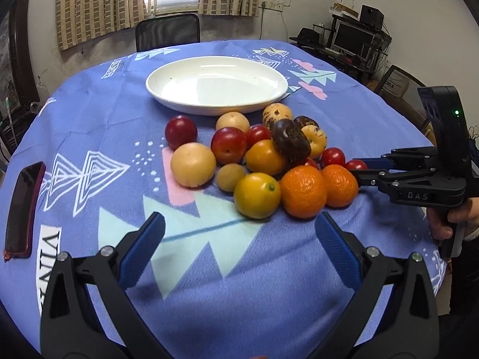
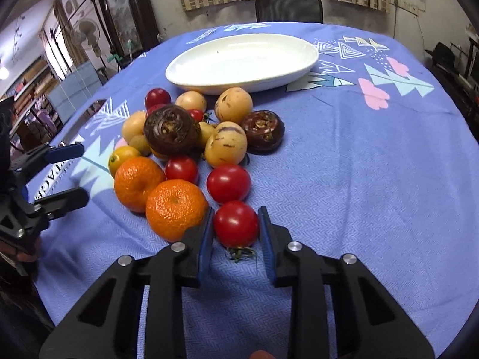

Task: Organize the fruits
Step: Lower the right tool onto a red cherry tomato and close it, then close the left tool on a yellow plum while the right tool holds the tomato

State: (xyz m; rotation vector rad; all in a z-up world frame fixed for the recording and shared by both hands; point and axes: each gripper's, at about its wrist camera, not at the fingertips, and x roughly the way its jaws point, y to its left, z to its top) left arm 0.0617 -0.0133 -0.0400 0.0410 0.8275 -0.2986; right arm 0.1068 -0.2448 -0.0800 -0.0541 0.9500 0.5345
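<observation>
A heap of fruit lies on the blue patterned tablecloth (image 1: 239, 284) in front of an empty white oval plate (image 1: 215, 83) (image 2: 239, 59). The heap holds two oranges (image 2: 176, 208), red tomatoes, yellow-orange fruits (image 1: 257, 195), pale round fruits (image 1: 193, 164) and two dark brown ones (image 2: 172, 130). My right gripper (image 2: 236, 221) (image 1: 356, 167) is at the heap's near right edge, shut on a red tomato (image 2: 236, 230) that rests on the cloth. My left gripper (image 1: 239, 220) (image 2: 82, 173) stands open just short of the yellow fruit and an orange (image 1: 303, 191), holding nothing.
A dark phone (image 1: 22, 209) lies at the table's left edge. A black chair (image 1: 167, 31) (image 2: 289, 9) stands behind the table under the window. Bare cloth stretches to the right of the heap (image 2: 359, 164). A desk with a monitor (image 1: 351, 37) is at the far right.
</observation>
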